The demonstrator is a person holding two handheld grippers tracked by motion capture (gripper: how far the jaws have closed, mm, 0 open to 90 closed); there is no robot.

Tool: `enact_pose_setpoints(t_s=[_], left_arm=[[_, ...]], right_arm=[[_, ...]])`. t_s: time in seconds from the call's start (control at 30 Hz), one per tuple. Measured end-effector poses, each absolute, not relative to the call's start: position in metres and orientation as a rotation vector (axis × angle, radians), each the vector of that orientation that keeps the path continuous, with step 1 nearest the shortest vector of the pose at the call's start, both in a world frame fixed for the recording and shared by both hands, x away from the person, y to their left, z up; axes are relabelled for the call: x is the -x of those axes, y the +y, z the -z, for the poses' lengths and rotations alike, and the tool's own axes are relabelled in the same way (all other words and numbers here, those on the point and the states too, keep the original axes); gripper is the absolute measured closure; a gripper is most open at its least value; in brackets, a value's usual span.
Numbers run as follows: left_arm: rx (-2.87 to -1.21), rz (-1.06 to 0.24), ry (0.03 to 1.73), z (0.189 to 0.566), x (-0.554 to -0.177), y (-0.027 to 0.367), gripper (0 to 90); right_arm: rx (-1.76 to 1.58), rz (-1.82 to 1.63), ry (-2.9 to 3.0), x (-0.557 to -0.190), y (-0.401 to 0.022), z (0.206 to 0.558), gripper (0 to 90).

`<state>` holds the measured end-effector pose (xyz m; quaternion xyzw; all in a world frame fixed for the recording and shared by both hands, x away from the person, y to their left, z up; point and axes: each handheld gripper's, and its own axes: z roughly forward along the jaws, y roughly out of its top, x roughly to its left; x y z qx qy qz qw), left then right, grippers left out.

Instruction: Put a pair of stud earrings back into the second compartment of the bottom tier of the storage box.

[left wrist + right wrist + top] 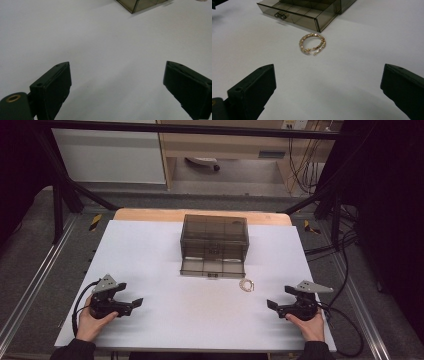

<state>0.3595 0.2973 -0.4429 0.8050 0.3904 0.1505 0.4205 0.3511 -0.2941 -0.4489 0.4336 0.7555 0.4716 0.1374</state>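
At the lower left of the high view the left gripper (131, 304) is held low over the white table (150, 270), jaws spread wide on nothing. At upper centre a smoky clear box (214, 237) is seen, its divided drawer (213, 266) pulled out with no contents visible. Just right of the drawer's front a coiled gold chain bracelet (246, 285) lies on the table. At lower right the right gripper (278, 306) is likewise wide and empty.

White table (150, 270), wooden edge showing at far side. Smoky clear box (215, 236) stands at far middle, its drawer (212, 266) pulled out toward near side. Gold bracelet (246, 284) lies coiled on table just beside drawer's front right corner, not touching it. Bracelet (312, 44) makes two loose loops
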Motion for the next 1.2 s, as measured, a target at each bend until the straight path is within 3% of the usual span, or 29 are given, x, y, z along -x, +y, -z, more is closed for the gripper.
enact_pose_setpoints(t_s=[1.2], left_arm=[[-2.026, -0.373, 0.97, 0.445, -0.358, 0.295, 8.9]], right_arm=[[-1.214, -1.292, 2.257, -0.37, -0.248, 0.442, 5.1]])
